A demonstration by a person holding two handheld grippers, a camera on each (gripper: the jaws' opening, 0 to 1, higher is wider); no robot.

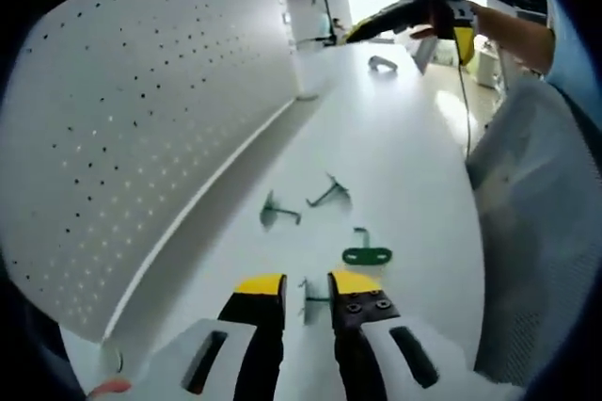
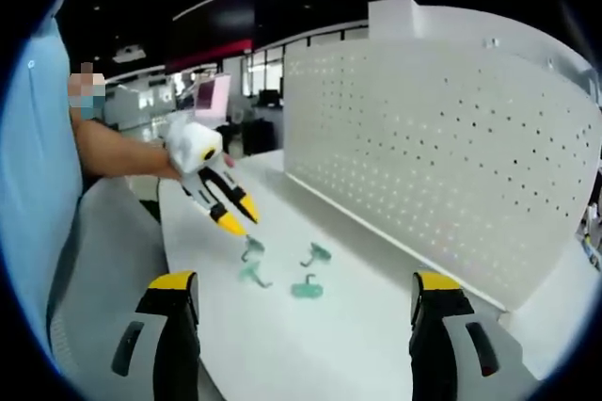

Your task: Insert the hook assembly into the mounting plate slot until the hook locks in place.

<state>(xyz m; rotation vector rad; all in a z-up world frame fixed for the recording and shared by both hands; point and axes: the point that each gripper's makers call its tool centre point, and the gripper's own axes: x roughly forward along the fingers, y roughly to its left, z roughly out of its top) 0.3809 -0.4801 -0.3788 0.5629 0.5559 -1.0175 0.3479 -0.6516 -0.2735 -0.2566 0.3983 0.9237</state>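
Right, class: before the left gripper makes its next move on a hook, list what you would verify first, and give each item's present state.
1. Green hooks in sight on the white table: ok, four lie there.
2. Pegboard upright and in view: ok.
3. Left gripper jaws apart: ok.
4. Nearest hook lined up between those jaws: ok. Whether they touch it: cannot tell.
5. Right gripper wide open, holding nothing: ok.
6. A hook locked into the pegboard: not ok, all four are on the table.
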